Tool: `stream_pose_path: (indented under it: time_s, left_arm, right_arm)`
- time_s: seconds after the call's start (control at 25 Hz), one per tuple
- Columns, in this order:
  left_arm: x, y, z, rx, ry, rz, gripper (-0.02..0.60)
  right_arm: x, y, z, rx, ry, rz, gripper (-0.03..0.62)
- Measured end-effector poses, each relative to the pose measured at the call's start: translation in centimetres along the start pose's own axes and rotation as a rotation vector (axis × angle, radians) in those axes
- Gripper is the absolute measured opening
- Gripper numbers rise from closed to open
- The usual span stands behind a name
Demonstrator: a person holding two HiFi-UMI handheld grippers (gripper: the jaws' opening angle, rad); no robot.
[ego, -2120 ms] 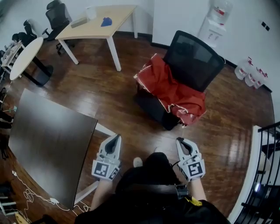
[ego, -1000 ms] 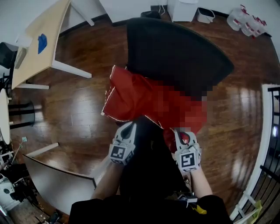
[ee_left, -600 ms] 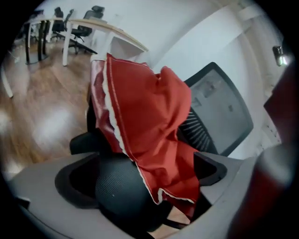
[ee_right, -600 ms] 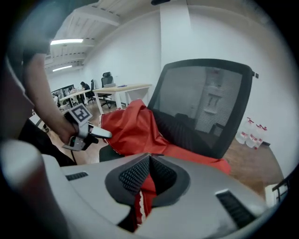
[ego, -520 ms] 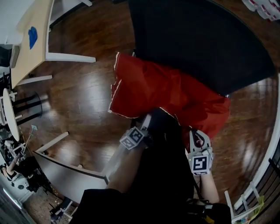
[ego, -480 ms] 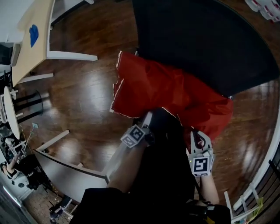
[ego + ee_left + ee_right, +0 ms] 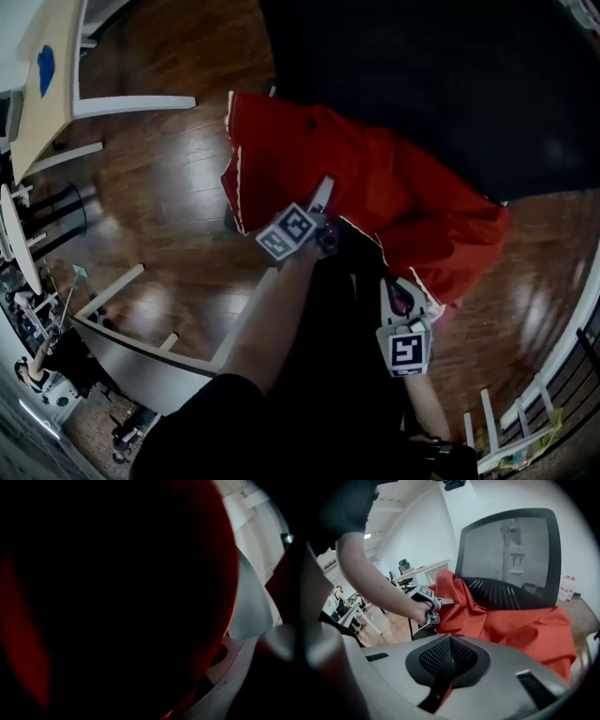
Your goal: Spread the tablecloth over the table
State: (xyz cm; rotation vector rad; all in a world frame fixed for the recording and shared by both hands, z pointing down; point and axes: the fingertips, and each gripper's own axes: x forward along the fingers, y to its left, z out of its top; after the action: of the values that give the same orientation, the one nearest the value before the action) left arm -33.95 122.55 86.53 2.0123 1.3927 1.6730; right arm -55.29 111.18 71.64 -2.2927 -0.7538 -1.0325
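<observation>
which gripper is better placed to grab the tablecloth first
Left, likely: the left gripper is open with its jaws in the red tablecloth on the chair, while the right gripper is shut at the cloth's lower edge.

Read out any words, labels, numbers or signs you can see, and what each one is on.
No readable text in any view.
Left gripper: black-and-white square marker, a pattern, no words.
Right gripper: same kind of marker, no words.
Red tablecloth: no print visible.
</observation>
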Motion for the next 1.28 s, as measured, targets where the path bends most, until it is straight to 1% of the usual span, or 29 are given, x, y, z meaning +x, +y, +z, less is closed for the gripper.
stream_pose_path:
  time_s: [0.04,0.08,0.12,0.16,0.2,0.24,0.28,0.32,0.36,0.4,0.44,0.52,0.6,0.68,0.72,0.76,0.8,0.84,0.92,1.0,1.04,1.08,1.12,1.24,1.28]
  left_arm:
    - [0.8,-0.3,0.0,-0.012,0.002,-0.006,0.591]
    - [1.6,-0.6,0.0,-0.018,0.006,-0.016,0.560]
    - [2.3,-1.0,0.0,-0.017,0.013,-0.029,0.524]
    - [2.9,-1.4,0.0,-0.009,0.023,-0.046,0.478]
    - [3.4,-1.8,0.0,0.007,0.034,-0.063,0.420]
    - [3.7,-2.4,0.0,0.024,0.044,-0.080,0.328]
    - [3.9,-3.0,0.1,0.036,0.055,-0.097,0.264]
    - [3.9,-3.7,0.1,0.037,0.065,-0.114,0.199]
    - [3.7,-4.3,0.1,0.028,0.075,-0.133,0.143]
    - [3.5,-4.8,0.2,0.016,0.084,-0.152,0.119]
    - [3.1,-5.3,0.2,0.010,0.093,-0.171,0.073]
    - [2.4,-5.9,0.0,0.023,0.114,-0.200,0.029]
    - [1.6,-6.4,-0.4,0.043,0.141,-0.215,0.018]
    - [0.7,-7.1,-1.0,0.053,0.167,-0.230,0.017]
    - [0.2,-7.5,-1.3,0.064,0.177,-0.244,0.015]
    - [-0.4,-8.0,-1.6,0.080,0.189,-0.259,0.015]
    - [-1.1,-8.5,-1.9,0.096,0.205,-0.269,0.015]
    - [-1.8,-9.0,-2.4,0.112,0.228,-0.276,0.015]
    - [-2.6,-9.9,-3.6,0.134,0.278,-0.301,0.015]
    - [-2.6,-10.4,-5.0,0.162,0.325,-0.323,0.015]
    - [-2.5,-10.5,-5.7,0.174,0.345,-0.322,0.017]
    - [-2.3,-10.6,-6.4,0.179,0.362,-0.319,0.017]
    - [-2.3,-10.7,-7.0,0.186,0.376,-0.316,0.017]
    - [-2.4,-11.5,-8.7,0.246,0.414,-0.304,0.017]
    - [-2.7,-12.0,-9.5,0.255,0.429,-0.310,0.017]
  right_arm:
    - [0.7,0.5,-0.7,0.072,0.011,0.017,0.008]
    - [1.3,1.0,-1.5,0.182,0.017,0.039,0.008]
    - [2.0,1.6,-2.5,0.330,0.019,0.068,0.008]
    - [2.6,2.3,-3.7,0.501,0.025,0.098,0.008]
    - [3.1,3.0,-5.0,0.667,0.037,0.119,0.008]
    - [3.5,3.6,-6.2,0.799,0.050,0.121,0.007]
    - [3.7,3.9,-7.2,0.880,0.057,0.104,0.007]
    - [3.6,4.0,-7.6,0.911,0.049,0.075,0.006]
    - [3.2,3.6,-7.4,0.906,0.022,0.037,0.006]
    - [2.6,2.7,-6.6,0.878,-0.022,-0.006,0.006]
    - [1.7,1.3,-5.4,0.837,-0.077,-0.054,0.006]
    - [-0.7,-2.3,-2.5,0.740,-0.192,-0.155,0.006]
    - [-3.5,-6.4,-0.4,0.635,-0.255,-0.283,0.007]
    - [-6.4,-10.2,-0.4,0.539,-0.249,-0.447,0.008]
    - [-7.7,-11.9,-1.4,0.523,-0.232,-0.528,0.023]
    - [-8.8,-13.2,-3.1,0.543,-0.211,-0.591,0.070]
    - [-9.7,-14.0,-5.2,0.594,-0.188,-0.628,0.127]
    - [-10.2,-14.4,-7.6,0.667,-0.170,-0.636,0.174]
    - [-10.6,-14.3,-12.0,0.839,-0.165,-0.608,0.280]
    - [-10.8,-14.3,-14.8,1.015,-0.217,-0.574,0.403]
    - [-10.9,-14.3,-15.7,1.099,-0.255,-0.556,0.466]
    - [-10.8,-14.1,-16.3,1.178,-0.298,-0.532,0.509]
    - [-10.8,-13.8,-16.8,1.255,-0.342,-0.504,0.547]
    - [-10.3,-12.1,-18.8,1.475,-0.461,-0.414,0.552]
    - [-10.1,-11.6,-19.4,1.543,-0.495,-0.383,0.612]
